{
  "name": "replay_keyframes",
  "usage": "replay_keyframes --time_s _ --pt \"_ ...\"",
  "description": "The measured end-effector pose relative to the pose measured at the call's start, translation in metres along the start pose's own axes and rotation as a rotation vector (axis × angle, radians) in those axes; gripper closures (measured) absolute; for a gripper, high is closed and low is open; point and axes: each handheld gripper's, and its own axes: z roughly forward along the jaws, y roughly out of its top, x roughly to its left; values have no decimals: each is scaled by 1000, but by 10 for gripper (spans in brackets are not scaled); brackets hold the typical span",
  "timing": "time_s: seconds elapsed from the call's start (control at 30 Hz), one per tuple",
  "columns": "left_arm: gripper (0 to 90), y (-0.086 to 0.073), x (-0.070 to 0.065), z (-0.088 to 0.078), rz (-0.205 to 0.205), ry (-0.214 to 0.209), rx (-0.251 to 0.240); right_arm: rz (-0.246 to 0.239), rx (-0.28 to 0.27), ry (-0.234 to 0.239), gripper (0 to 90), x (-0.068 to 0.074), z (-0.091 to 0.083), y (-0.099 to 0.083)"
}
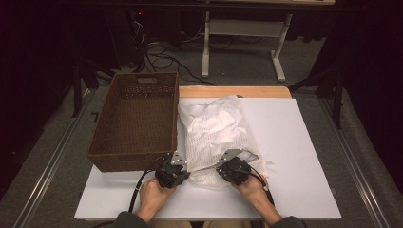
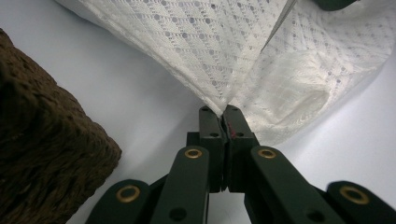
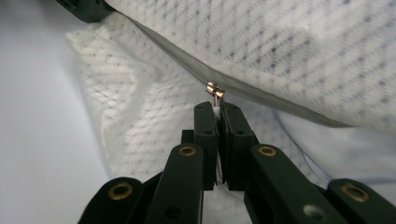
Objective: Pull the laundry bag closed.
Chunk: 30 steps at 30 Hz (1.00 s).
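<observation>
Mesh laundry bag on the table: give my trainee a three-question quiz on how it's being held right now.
1. True or false: the left gripper is shut on the fabric of the white mesh laundry bag.
2. What does the right gripper pinch? A) the zipper pull B) the basket rim C) a cable
3. On which side of the bag, in the high view, does the brown wicker basket stand?

Key: 1 true. 2 A. 3 The left side, close beside the bag.
</observation>
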Motion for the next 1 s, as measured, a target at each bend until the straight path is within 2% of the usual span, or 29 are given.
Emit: replay_keyframes --time_s 0.1,0.2,0.5,0.63,0.77,1.0 --pt "885 0 0 0 -1 1 -2 15 -4 3 874 0 -2 -2" --pt "884 -1 -1 0 -1 4 -3 0 1 2 873 -1 -1 -2" --pt "882 0 -1 1 -5 5 -2 18 7 14 873 -4 -3 -4" --pt "881 0 -2 1 1 11 -4 24 5 15 873 -7 -5 -6" --pt "881 0 -6 1 27 36 -2 30 3 13 873 -8 -6 -8" --pt "880 0 -5 1 25 28 -2 40 4 18 872 -10 -5 -9"
